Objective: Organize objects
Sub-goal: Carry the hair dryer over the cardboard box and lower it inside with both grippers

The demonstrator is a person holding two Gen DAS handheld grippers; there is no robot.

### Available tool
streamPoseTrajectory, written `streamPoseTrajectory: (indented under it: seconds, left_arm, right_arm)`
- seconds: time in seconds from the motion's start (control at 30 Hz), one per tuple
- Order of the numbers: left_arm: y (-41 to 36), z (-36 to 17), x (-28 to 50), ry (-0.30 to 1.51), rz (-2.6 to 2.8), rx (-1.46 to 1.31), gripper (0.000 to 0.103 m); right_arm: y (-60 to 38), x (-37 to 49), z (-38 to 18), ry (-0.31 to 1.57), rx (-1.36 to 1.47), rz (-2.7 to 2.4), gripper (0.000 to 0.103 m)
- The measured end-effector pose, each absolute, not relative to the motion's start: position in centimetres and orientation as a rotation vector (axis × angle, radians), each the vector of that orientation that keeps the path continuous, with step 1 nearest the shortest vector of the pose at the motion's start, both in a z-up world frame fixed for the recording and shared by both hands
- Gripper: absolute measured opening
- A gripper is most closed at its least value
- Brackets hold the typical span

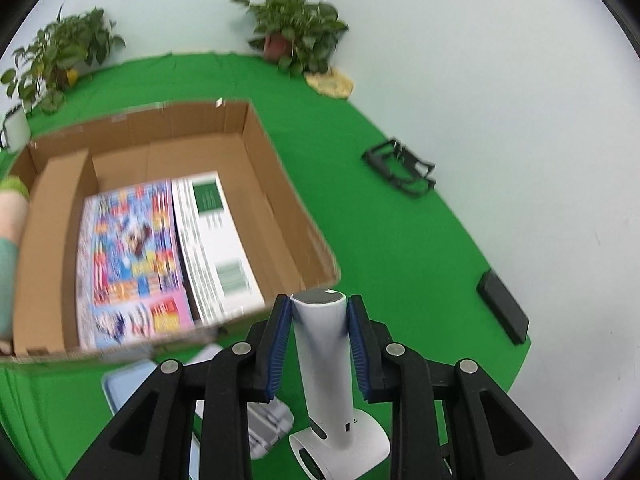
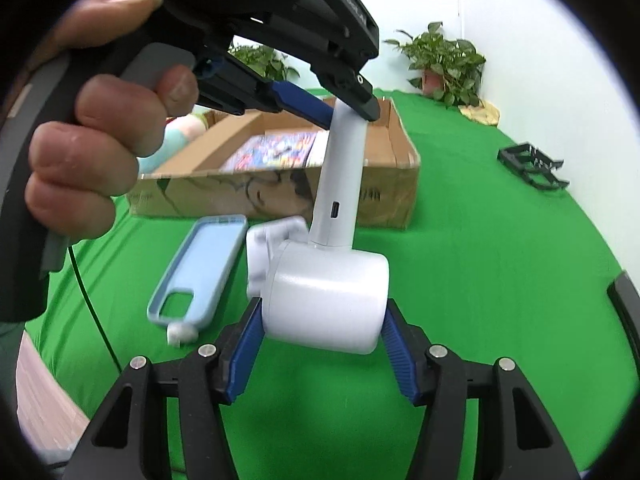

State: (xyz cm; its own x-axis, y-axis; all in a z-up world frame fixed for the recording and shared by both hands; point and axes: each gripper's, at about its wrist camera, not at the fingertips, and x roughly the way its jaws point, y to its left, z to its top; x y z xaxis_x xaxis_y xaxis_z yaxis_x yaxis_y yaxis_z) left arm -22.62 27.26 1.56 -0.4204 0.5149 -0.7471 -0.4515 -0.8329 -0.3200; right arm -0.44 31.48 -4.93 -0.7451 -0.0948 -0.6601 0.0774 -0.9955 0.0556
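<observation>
A white handheld device (image 1: 324,360) with a long handle and a drum-shaped head (image 2: 328,300) hangs head-down above the green cloth. My left gripper (image 1: 320,308) is shut on the top end of the handle, its blue pads pressing both sides. In the right wrist view the left gripper (image 2: 350,114) shows at the top, held by a person's hand (image 2: 100,152). My right gripper (image 2: 323,308) is shut on the device's head, one pad against each side. Behind it stands an open cardboard box (image 1: 288,200) holding a colourful book (image 1: 132,248) and a white book (image 1: 216,240).
On the cloth below lie a light-blue phone case (image 2: 200,268), a small white block (image 2: 264,248) and a tiny white piece (image 2: 180,334). A black folding stand (image 1: 400,168) and a flat black item (image 1: 504,304) lie right. Potted plants (image 1: 296,36) line the wall. A plush toy (image 2: 176,132) sits left of the box.
</observation>
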Motion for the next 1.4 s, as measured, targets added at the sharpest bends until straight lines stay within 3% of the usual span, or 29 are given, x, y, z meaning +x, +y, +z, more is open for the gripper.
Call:
streamPoseTrajectory:
  seconds: [0.37,0.67,0.97,1.4]
  left_arm:
    - [28.0,6.2,-29.3,-0.131,2.256,-1.115,0.026]
    - [28.3,6.9,-37.6,-0.187,2.246,-1.149,0.026]
    - [27.8,1.0,-45.2,-0.320,2.138,-1.307,0.026]
    - [26.0,-6.6,-48.6,-0.418,2.022,-1.465,0.026]
  right_arm:
    - [33.8,-6.8,-1.6,-0.009,0.995,-2.898,0.056]
    - [34.5,-13.4,0.4,0.013,1.032,-2.859,0.056]
    - [34.7,-19.3,-1.2,0.089,1.238,-2.779,0.056]
    - [32.8,-21.3,-4.7,0.236,1.417,-2.735,0.056]
